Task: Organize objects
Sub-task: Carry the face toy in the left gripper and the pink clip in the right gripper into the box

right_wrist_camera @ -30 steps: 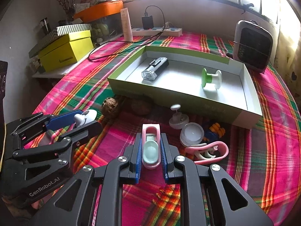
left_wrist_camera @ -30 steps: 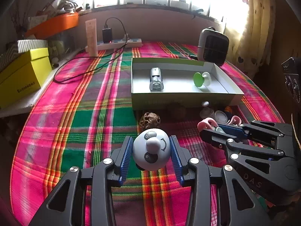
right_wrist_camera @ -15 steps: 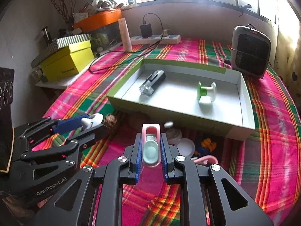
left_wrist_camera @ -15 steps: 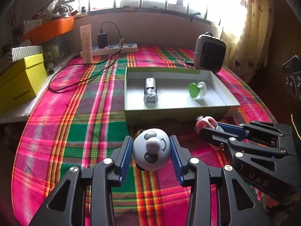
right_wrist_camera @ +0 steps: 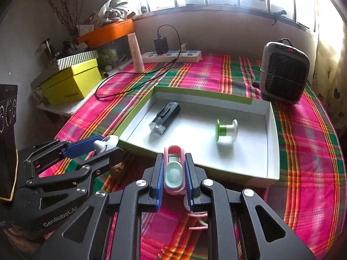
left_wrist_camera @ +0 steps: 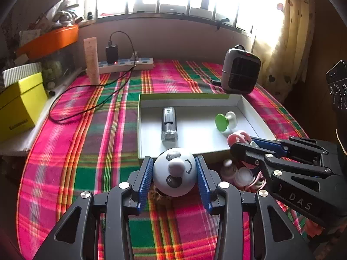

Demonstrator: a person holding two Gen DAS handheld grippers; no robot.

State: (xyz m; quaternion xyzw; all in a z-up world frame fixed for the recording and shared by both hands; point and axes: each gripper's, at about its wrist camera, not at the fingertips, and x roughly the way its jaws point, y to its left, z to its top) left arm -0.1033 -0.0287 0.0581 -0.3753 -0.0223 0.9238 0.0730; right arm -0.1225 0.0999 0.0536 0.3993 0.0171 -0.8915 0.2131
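My fingers first: left gripper (left_wrist_camera: 174,173) has its blue pads clamped on a round panda-face toy (left_wrist_camera: 174,171), one pad each side at its widest part, so it's pinned across the middle w/ the face toward the cam; jaws partway apart b/c the toy is fat. Right gripper (right_wrist_camera: 173,174) is squeezed nearly shut on a slim pink-and-mint clip thing (right_wrist_camera: 173,169), gripped on its flat long sides, which I judge is the stable way to hold sth that thin. Both items are off the plaid cloth (left_wrist_camera: 91,130), held above the near edge of the shallow white tray (left_wrist_camera: 195,127). Tray has a black-and-clear gadget (left_wrist_camera: 169,122) lying on its left half and a green-and-white spool (left_wrist_camera: 225,120) on its side to the right; floor betw. them and in front is bare, prob. where I can drop both w/o knocking anything. More small bits, white caps & pink pieces (left_wrist_camera: 240,173), sit on the cloth just outside the tray's near wall, partly hidden by my right gripper, so the sorting is far from done. A brown knobbly thing under the toy is too hidden to ID. Heater (right_wrist_camera: 284,75) beyond the tray's far corner, not in my way.
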